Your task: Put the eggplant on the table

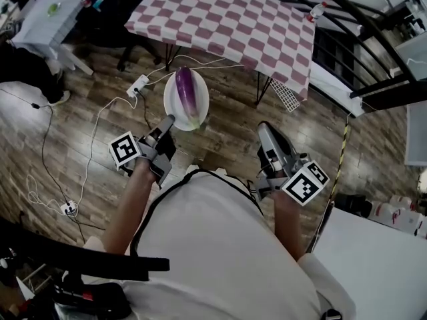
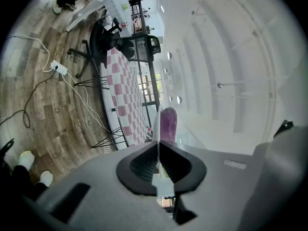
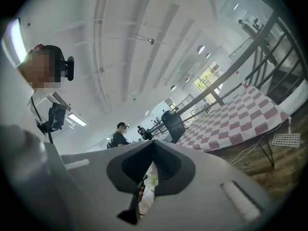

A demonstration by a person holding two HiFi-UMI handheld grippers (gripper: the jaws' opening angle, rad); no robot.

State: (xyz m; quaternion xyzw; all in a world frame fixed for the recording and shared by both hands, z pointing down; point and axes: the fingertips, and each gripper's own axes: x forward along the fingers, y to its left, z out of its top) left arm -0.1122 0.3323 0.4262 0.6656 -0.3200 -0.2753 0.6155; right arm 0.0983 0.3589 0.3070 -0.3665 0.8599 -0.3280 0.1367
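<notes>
I am holding the eggplant above the floor on a white plate, with my left gripper clamped on the plate's rim. My right gripper is idling with its jaws together, holding nothing. The carry step is under way, I judge; next I am aiming to bring the plate level over the checkered desk.

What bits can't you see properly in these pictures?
- Eggplant, left gripper view: its lower part is hidden behind the left gripper.
- Plate, same view: seen edge-on, so only a thin rim shows.
- Table, head view: its far side is cut off by the top edge.
- Small thing by the table's right corner, head view: too small to name.
- Right gripper view: eggplant and plate are out of frame.
</notes>
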